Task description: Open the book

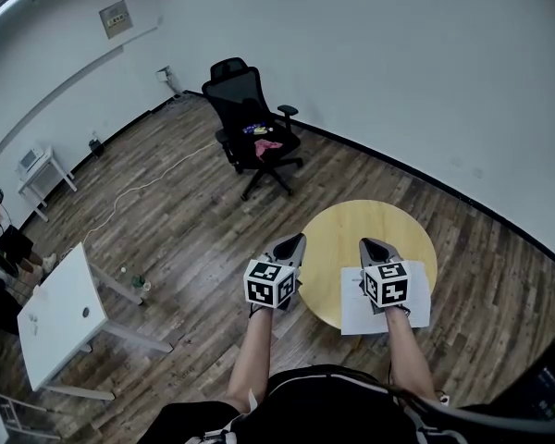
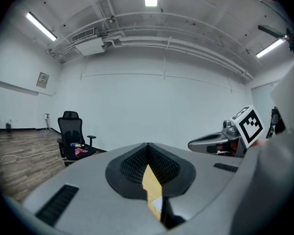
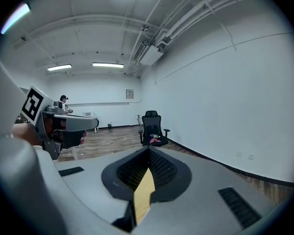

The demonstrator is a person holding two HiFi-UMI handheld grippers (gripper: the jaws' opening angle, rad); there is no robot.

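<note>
The book (image 1: 353, 314) lies under the right tongs (image 1: 368, 244), lower right of frame.
Right tongs and left tongs (image 1: 296, 242) both closed, empty; book seemingly flat at the table (image 1: 351, 225) edge, long axis crosswise.

black office chair (image 1: 254, 132) | round yellow table (image 1: 375, 229) | white desk (image 1: 60, 313)

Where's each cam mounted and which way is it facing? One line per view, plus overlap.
Head view: on the person's head, looking steeply down at the round yellow table and white book; both forearms, left tongs and right tongs show.
Left gripper view: on the left tongs, looking along its shut jaws at the white wall; right tongs at right.
Right gripper view: on the right tongs, looking along its shut jaws across the room; left tongs at left.
Shared: the black office chair appears in all three.
</note>
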